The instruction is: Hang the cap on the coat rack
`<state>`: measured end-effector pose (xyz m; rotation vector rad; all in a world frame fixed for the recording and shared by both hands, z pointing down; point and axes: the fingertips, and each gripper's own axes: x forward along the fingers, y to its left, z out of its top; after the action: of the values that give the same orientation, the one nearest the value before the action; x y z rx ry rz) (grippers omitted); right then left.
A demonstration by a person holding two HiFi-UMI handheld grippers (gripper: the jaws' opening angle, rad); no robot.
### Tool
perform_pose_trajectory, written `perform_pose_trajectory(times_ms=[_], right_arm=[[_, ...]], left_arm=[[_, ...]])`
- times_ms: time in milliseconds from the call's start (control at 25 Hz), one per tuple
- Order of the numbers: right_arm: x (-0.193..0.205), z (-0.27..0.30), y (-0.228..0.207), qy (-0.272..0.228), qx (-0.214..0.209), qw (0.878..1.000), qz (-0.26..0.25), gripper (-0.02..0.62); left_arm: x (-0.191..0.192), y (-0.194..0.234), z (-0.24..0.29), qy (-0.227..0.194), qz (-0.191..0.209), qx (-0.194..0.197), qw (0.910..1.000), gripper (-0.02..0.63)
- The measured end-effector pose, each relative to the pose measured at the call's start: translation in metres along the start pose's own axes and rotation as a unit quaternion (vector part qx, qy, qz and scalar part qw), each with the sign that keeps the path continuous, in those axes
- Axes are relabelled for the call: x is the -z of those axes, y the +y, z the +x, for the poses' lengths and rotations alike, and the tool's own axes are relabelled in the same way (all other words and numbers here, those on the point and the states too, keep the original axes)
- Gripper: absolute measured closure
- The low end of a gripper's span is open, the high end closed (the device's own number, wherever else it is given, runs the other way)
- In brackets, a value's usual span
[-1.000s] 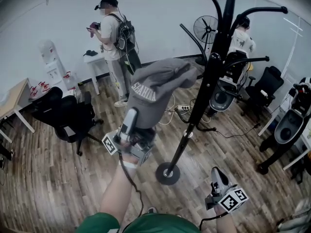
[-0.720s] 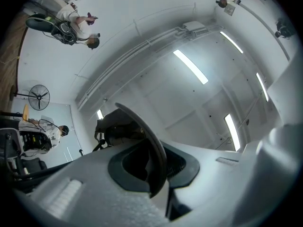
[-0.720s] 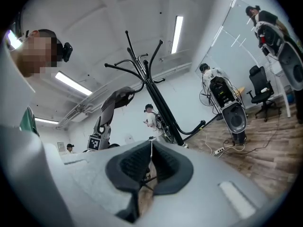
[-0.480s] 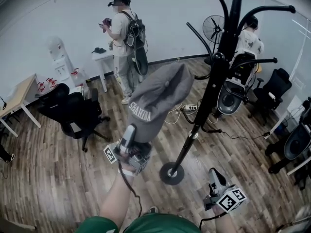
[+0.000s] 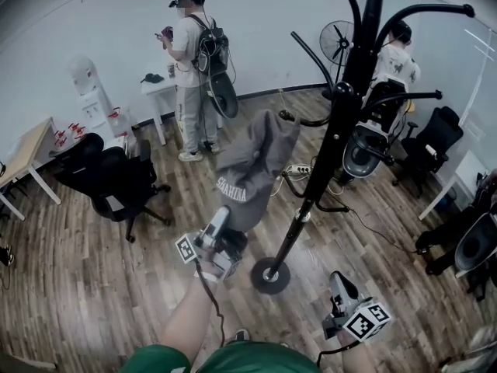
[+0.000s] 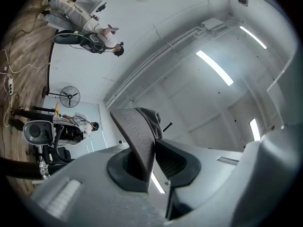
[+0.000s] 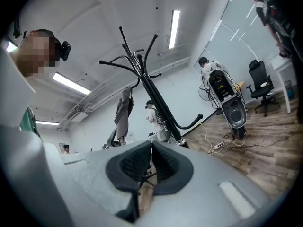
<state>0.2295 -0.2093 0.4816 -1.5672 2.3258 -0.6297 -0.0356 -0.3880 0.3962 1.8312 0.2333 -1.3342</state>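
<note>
Carrying step - gray cap (image 5: pixel 252 165) pinched by its brim in the left gripper (image 5: pixel 224 228), jaws beginning to open, crown just beside a lower hook (image 5: pixel 299 120) of the coat rack (image 5: pixel 342 107). Right gripper (image 5: pixel 339 286) low and idle, jaws closed on nothing. Next, probably - getting the crown over that hook tip before any full release.

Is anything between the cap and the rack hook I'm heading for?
Nothing visible stands between them. In the head view the crown of the cap sits right at the tip of the nearest hook on the coat rack; whether they touch I cannot tell.
</note>
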Motion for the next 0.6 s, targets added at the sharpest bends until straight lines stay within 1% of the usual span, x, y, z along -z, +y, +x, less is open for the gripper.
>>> perform_pose_trajectory(times_ms=[80, 160, 240, 320, 360, 440, 600], right_arm=[[-0.002, -0.001, -0.002, 0.0, 0.005, 1.0, -0.002, 0.586], [-0.003, -0.001, -0.005, 0.0, 0.01, 1.0, 0.001, 0.586], [-0.004, -0.002, -0.008, 0.0, 0.013, 1.0, 0.002, 0.586], [-0.004, -0.002, -0.01, 0.001, 0.015, 1.0, 0.002, 0.586], [-0.004, -0.002, -0.01, 0.001, 0.015, 1.0, 0.002, 0.586], [-0.004, 0.001, -0.01, 0.004, 0.013, 1.0, 0.003, 0.586], [-0.001, 0.007, -0.009, 0.009, 0.008, 1.0, 0.003, 0.586]], left_arm=[[0.004, 0.012, 0.0, 0.003, -0.006, -0.012, 0.9999, 0.54], [0.009, 0.023, -0.001, 0.01, -0.005, -0.026, 0.9996, 0.504], [0.012, 0.035, -0.003, 0.017, -0.002, -0.044, 0.9989, 0.426], [0.015, 0.046, -0.008, 0.014, -0.008, -0.061, 0.998, 0.325], [0.016, 0.05, -0.011, 0.01, -0.013, -0.069, 0.9975, 0.299], [0.02, 0.059, -0.019, 0.008, -0.021, -0.086, 0.996, 0.27], [0.028, 0.074, -0.039, 0.021, -0.021, -0.12, 0.9924, 0.267]])
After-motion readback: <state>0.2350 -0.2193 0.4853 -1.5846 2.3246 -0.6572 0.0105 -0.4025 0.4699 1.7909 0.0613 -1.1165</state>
